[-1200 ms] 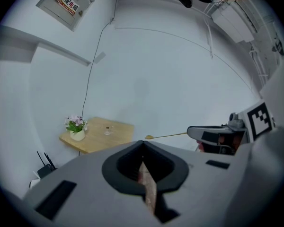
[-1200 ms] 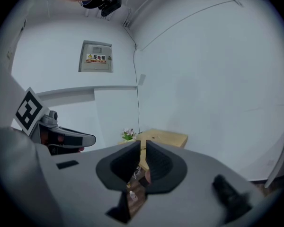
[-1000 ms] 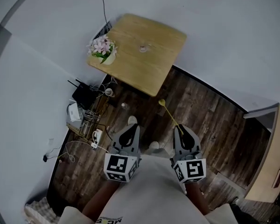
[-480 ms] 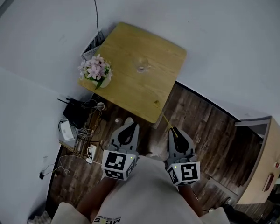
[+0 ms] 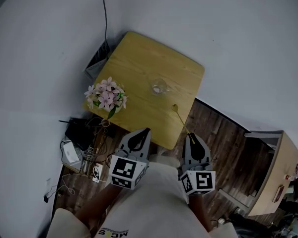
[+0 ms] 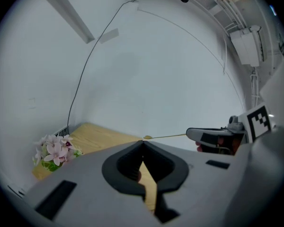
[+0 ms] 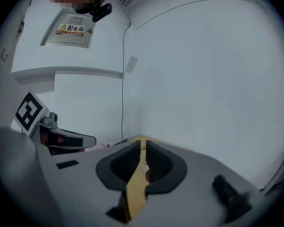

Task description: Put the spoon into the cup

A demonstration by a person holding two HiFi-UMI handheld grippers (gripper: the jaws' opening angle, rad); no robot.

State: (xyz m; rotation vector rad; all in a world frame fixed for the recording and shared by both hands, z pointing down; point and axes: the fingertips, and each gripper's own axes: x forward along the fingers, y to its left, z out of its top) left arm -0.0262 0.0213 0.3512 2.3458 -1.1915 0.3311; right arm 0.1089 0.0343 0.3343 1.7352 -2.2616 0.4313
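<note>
Head view: mid-carry, right tongs [image 5: 190, 139] pinching spoon [image 5: 179, 118] short of cup [image 5: 160, 88], left tongs [image 5: 141, 135] closed, empty; next, line up overhead.

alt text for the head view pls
Seen from above, the right gripper holds a gold spoon toward a wooden table bearing a clear cup and potted flowers; the left gripper is shut, empty.

Matt wood table [image 5: 134, 63], clr glass cup [image 5: 159, 88]
</note>
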